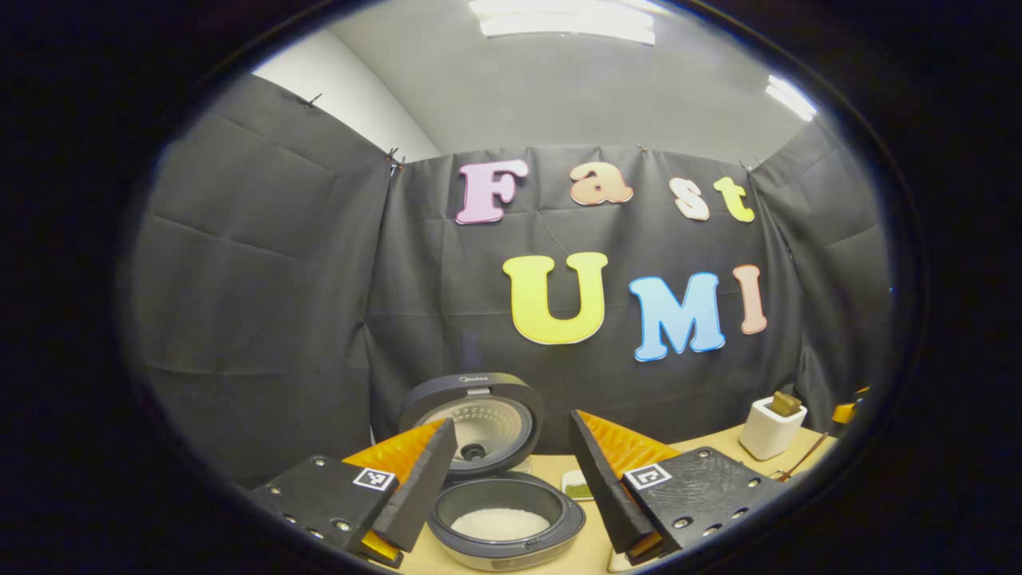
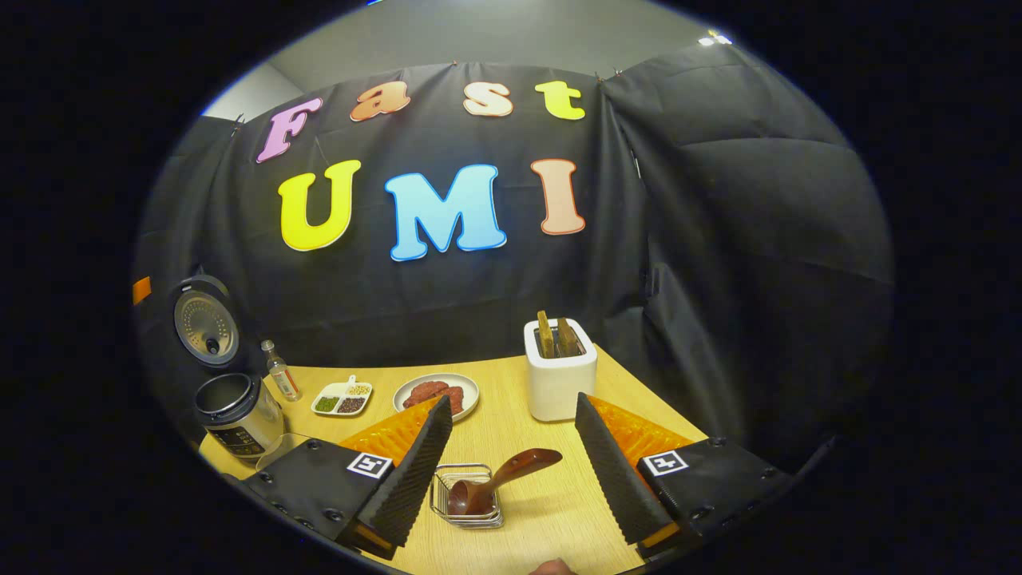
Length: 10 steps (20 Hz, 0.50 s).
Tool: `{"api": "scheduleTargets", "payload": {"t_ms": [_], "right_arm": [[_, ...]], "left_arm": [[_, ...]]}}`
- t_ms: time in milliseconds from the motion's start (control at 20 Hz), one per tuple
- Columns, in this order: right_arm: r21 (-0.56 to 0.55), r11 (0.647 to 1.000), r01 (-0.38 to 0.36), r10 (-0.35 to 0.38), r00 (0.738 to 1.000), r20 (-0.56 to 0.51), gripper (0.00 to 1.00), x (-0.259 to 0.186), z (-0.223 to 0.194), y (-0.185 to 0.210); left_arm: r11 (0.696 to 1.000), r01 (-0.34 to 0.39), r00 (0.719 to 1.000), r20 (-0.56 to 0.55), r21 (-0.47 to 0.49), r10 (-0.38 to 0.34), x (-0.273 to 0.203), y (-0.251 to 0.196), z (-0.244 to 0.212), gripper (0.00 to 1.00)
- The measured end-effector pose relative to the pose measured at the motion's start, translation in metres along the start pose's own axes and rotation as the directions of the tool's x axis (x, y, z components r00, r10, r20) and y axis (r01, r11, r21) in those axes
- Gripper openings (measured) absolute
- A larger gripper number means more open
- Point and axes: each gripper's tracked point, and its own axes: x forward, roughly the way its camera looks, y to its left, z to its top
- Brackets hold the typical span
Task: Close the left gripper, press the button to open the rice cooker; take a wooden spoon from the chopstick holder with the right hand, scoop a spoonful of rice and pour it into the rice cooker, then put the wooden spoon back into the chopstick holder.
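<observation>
The rice cooker [image 1: 503,511] stands open on the wooden table [image 1: 703,443], its lid [image 1: 473,415] raised upright behind the pot. White rice [image 1: 500,523] lies in the bottom of the inner pot. In the right gripper view I see the same cooker [image 2: 238,411] at the table's far left edge, lid [image 2: 206,321] up.

The wooden spoon [image 2: 497,479] rests in the wire chopstick holder [image 2: 467,495], bowl end down inside the basket, handle leaning out to the right. The holder sits on the table between my right gripper's fingers, in front of them and not touched by either.

My left gripper [image 1: 511,479] is held with its jaws wide apart, gripping nothing; the cooker shows between its fingers. My right gripper [image 2: 511,463] is likewise spread wide and holds nothing.

Further out, in the right gripper view: a small bottle [image 2: 282,371] stands just beside the cooker. A divided white dish [image 2: 342,397] with three sorts of grain lies near it, and a round plate [image 2: 436,393] with dark red food lies next to that. A white toaster [image 2: 560,375] with two slices in its slots stands behind the holder. In the left gripper view the toaster [image 1: 771,427] is at the right, well apart from the cooker.
</observation>
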Motion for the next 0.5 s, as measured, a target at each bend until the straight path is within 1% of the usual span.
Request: {"api": "scheduleTargets", "payload": {"t_ms": [100, 200, 500], "right_arm": [[0.0, 1.0, 0.009, -0.009, 1.0, 0.019, 0.98, -0.006, 0.01, 0.003], [0.0, 1.0, 0.014, -0.014, 0.999, 0.034, 0.98, -0.009, 0.016, 0.009], [-0.029, 0.999, 0.042, -0.041, 0.997, 0.063, 0.98, -0.014, 0.016, 0.026]], "left_arm": [[1.0, -0.008, 1.0, 0.001, 0.005, 0.008, 0.02, 0.01, 0.005, 0.89], [1.0, -0.011, 1.0, 0.0, 0.012, 0.011, 0.04, 0.021, 0.013, 0.88], [0.999, -0.006, 1.0, 0.006, 0.033, 0.006, 0.107, 0.042, 0.029, 0.89]]}}
